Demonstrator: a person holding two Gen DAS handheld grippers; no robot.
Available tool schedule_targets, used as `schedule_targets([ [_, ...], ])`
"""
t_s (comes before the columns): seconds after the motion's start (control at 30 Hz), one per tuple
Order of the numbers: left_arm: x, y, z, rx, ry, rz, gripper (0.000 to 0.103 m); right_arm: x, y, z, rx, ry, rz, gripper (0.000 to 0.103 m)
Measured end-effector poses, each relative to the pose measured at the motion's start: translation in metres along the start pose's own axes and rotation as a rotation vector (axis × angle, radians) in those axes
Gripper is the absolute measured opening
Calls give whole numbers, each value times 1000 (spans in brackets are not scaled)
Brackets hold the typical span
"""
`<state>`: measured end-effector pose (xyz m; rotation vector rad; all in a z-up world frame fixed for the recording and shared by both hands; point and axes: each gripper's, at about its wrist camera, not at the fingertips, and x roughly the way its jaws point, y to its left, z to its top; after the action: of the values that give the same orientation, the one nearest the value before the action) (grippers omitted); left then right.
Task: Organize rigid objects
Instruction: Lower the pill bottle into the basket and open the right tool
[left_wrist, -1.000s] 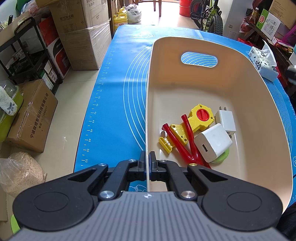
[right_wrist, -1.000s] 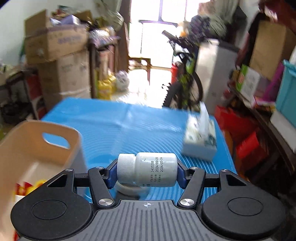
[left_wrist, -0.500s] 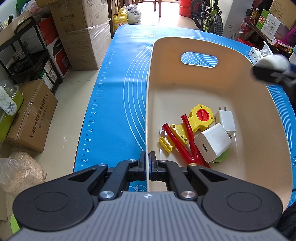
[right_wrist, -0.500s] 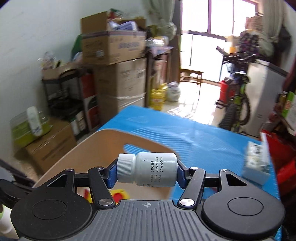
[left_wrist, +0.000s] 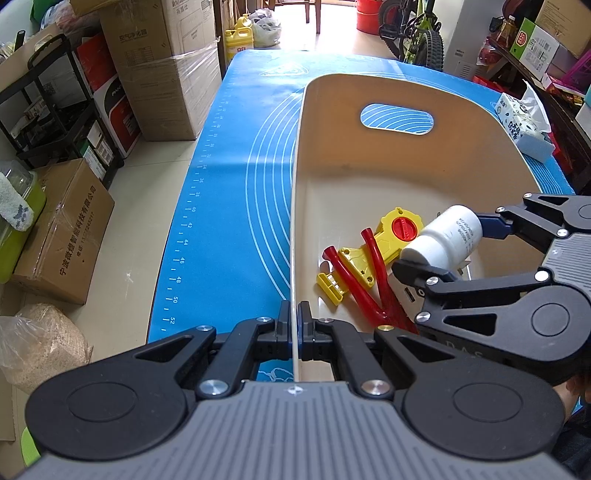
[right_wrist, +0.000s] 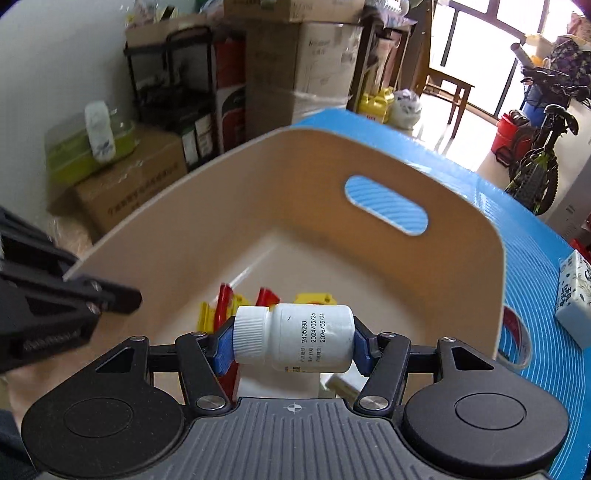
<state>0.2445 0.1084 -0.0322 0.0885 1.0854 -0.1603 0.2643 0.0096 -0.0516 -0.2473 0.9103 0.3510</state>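
The right gripper (right_wrist: 293, 347) is clamped end to end on a white bottle (right_wrist: 295, 341) lying sideways between its blue pads, cap toward the left pad and printed dates facing the camera; in the left wrist view the same bottle (left_wrist: 443, 236) hangs inside the beige bin (left_wrist: 369, 166), above the things on its floor and not touching them. The left gripper (left_wrist: 294, 325) is closed on the bin's near-left wall, one finger on each side of the thin rim. On the bin floor lie a red forked piece (left_wrist: 354, 280), a yellow tool with a red dial (left_wrist: 391, 236) and a small yellow clip (left_wrist: 328, 288) — all close together, the red piece across the yellow one; a white charger (left_wrist: 406, 295) shows only partly behind the right gripper's fingers. The bin stands on a blue mat (left_wrist: 229, 192); a tissue pack (left_wrist: 524, 129) sits on the mat just beyond the bin's far-right corner; cardboard boxes (left_wrist: 162, 62) stand on the floor to the left.
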Motion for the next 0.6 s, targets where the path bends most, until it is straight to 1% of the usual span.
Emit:
schedule_targets([
  [0.17, 0, -1, 1, 0, 0, 1, 4, 9, 3, 5, -9, 59, -8, 64],
  [0.2, 0, -1, 1, 0, 0, 0, 4, 8, 3, 5, -10, 55, -7, 65],
  [0.33, 0, -1, 1, 1, 0, 1, 4, -3, 1, 7, -13, 1, -7, 71],
  [0.4, 0, -1, 1, 0, 0, 0, 4, -12, -5, 7, -3, -27, -1, 74],
  [0.53, 0, -1, 1, 1, 0, 1, 4, -35, -23, 6, 21, -92, -2, 75],
  [0.6, 0, -1, 1, 1, 0, 1, 4, -48, -33, 5, 24, -139, -28, 75],
])
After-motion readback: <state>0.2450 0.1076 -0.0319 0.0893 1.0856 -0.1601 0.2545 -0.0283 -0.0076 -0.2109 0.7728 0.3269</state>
